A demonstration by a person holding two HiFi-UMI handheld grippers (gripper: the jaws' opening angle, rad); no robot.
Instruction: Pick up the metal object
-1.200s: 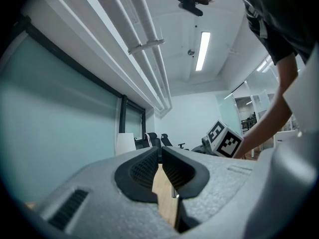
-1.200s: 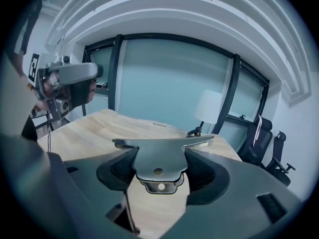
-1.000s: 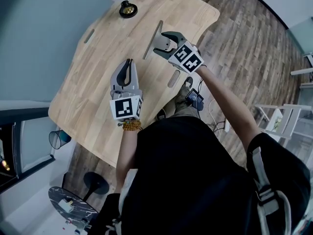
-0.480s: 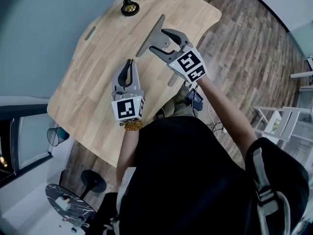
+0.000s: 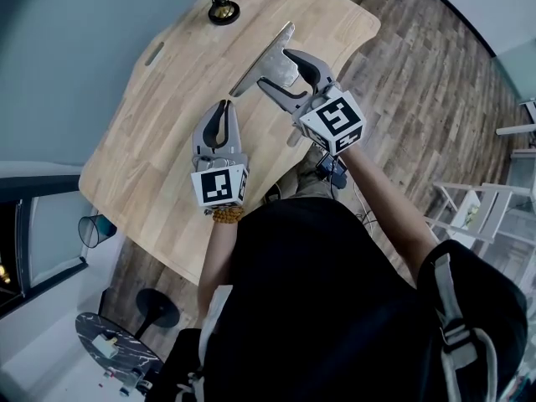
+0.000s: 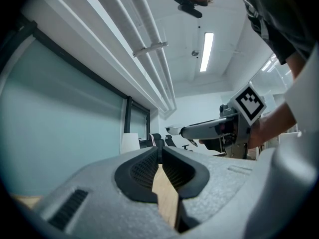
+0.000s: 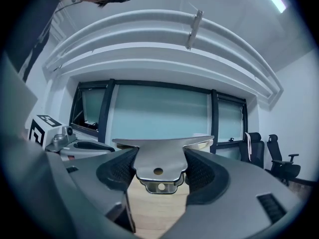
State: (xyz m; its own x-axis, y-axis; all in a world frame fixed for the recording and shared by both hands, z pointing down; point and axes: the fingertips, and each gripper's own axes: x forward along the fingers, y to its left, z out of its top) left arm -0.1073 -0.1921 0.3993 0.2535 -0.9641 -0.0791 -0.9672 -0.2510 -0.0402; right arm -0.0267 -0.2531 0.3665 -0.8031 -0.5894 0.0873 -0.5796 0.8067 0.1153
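Observation:
The metal object (image 5: 266, 57) is a long flat grey bar with a short holed plate (image 7: 158, 164) at its middle. My right gripper (image 5: 281, 70) is shut on that plate, and its pads (image 7: 121, 171) press both sides. The bar hangs above the wooden table (image 5: 159, 141), tilted and apart from the wood. From the left gripper view, the bar (image 6: 199, 130) juts out of the right gripper (image 6: 234, 128). My left gripper (image 5: 219, 112) rests low over the table beside it, shut with nothing between its fingertips (image 6: 160, 153).
A white lamp on a dark round base (image 5: 222, 11) stands at the table's far end. Two slots (image 5: 153, 54) are cut into the tabletop. The table's right edge (image 5: 356, 44) drops to wood flooring. A white rack (image 5: 490, 203) stands at right.
My right gripper has closed on the metal object and raised it off the table, drawing it nearer and tilting it. The left gripper has stayed put.

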